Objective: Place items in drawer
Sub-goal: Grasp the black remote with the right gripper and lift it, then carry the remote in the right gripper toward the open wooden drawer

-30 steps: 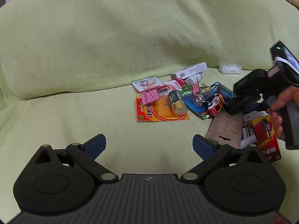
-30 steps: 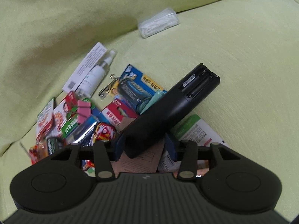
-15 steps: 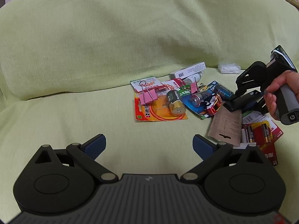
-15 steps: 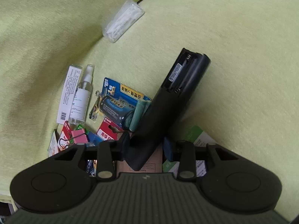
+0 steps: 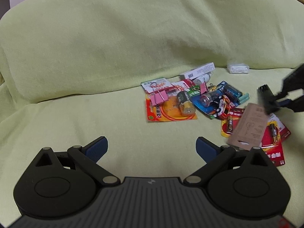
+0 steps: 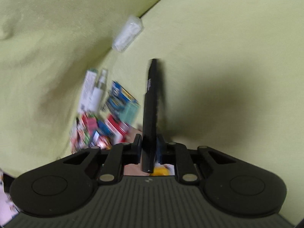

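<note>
Right gripper [image 6: 149, 148] clamped on a black remote [image 6: 153, 112], pads tight against both of its flat sides near the lower end. Remote seen edge-on in the right wrist view, lifted clear of the green cover [image 6: 228, 57] and pointing away toward the seat's back crease. Same remote [image 5: 267, 99] caught blurred at the right edge of the left wrist view, above the clutter.

Left gripper [image 5: 152, 150] spread wide with nothing between its blue pads [image 5: 96, 148], hanging over bare cover [image 5: 95, 57] just in front of the pile.

Pile lying on the seat: pink clip [image 5: 158, 97] on an orange card [image 5: 169, 112], fat battery [image 5: 185, 103] on that card, blue battery pack [image 5: 218, 96], brown packet [image 5: 248, 129] overlapping red battery cards [image 5: 275, 146], white box [image 5: 197, 71] beside a spray bottle [image 6: 97, 93]. Clear packet [image 5: 238, 68] lying apart by the crease. No drawer in either view.
</note>
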